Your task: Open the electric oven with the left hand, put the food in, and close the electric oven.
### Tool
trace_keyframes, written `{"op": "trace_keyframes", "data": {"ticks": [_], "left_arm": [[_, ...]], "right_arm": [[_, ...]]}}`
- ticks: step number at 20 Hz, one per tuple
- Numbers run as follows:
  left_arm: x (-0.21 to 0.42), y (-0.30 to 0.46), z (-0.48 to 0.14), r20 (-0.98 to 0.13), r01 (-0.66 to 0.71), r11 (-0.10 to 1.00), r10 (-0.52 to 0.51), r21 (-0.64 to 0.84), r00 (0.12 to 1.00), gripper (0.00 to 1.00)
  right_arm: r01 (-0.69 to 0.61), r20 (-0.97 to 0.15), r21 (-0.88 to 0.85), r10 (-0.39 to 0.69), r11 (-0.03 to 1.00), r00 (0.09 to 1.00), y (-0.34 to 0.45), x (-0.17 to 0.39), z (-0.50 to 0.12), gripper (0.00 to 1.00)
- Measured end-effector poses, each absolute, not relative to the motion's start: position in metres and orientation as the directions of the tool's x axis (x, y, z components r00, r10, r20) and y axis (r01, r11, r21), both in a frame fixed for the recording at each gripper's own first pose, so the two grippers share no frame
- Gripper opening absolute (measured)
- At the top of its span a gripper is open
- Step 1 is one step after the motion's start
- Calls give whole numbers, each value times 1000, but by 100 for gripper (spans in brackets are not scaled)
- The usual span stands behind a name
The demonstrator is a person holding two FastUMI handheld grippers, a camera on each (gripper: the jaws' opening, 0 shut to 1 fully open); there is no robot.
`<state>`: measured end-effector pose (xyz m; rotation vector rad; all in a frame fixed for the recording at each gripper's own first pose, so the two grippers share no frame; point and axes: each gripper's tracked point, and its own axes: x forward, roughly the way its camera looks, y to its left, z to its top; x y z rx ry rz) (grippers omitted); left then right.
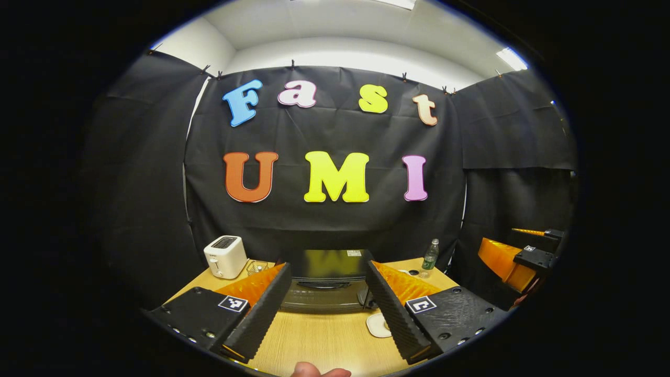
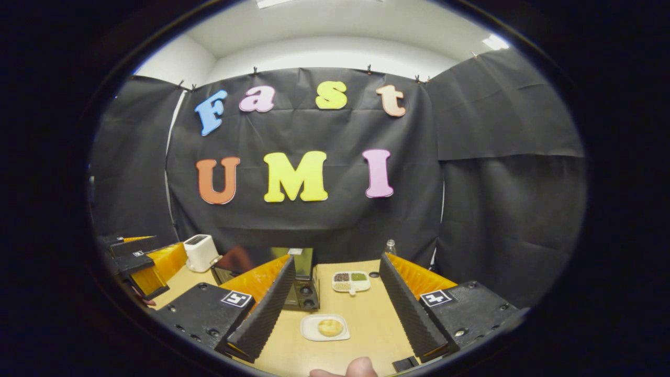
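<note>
- Two grippers hang above the wooden table [image 2: 366, 319], both with fingers spread wide and nothing between them.
- In the left gripper view, the left gripper [image 1: 327, 309] points straight at the electric oven [image 1: 327, 280], whose dark front sits between the two fingers, farther back on the table; the door looks closed.
- A fingertip [image 1: 319, 372] of the holding hand shows at the bottom edge of that view.
- In the right gripper view, the right gripper [image 2: 337, 309] frames a small white plate [image 2: 325, 328] with a round, golden piece of food [image 2: 330, 327] lying on it, on the table close ahead of the fingers.
- Behind the plate stands a white divided dish [image 2: 351, 281] holding dark, green and pale fillings in separate compartments.
- From this side, the oven stands at the left, partly hidden behind the left finger, its control knobs facing the plate.
- A white toaster [image 1: 225, 256] stands at the table's back left corner, with a small wire basket [image 1: 256, 267] just beside it.
- A clear bottle with a green label [image 1: 430, 257] stands upright at the back right, near the black cloth wall [image 1: 324, 220].
- Each view also catches the other gripper far off at its edge, too small to say how its fingers stand from there.
</note>
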<state>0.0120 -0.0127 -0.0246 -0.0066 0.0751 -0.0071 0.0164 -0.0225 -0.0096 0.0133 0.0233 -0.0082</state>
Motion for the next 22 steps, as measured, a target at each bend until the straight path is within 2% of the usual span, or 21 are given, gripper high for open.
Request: {"op": "trace_keyframes", "data": {"ticks": [10,15,22], "left_arm": [[61,-14,-63,-161,25,999,-31,-40,986,94],[122,-10,-88,-202,32,999,-40,-42,978,94],[198,-6,-165,-322,22,998,-40,-59,946,94]], "right_arm": [[55,-53,-12,-55,998,997,-59,26,-22,100],[115,-102,-34,-118,993,988,-95,33,-37,100],[167,-177,-72,-178,983,968,-133,48,-62,100]]}}
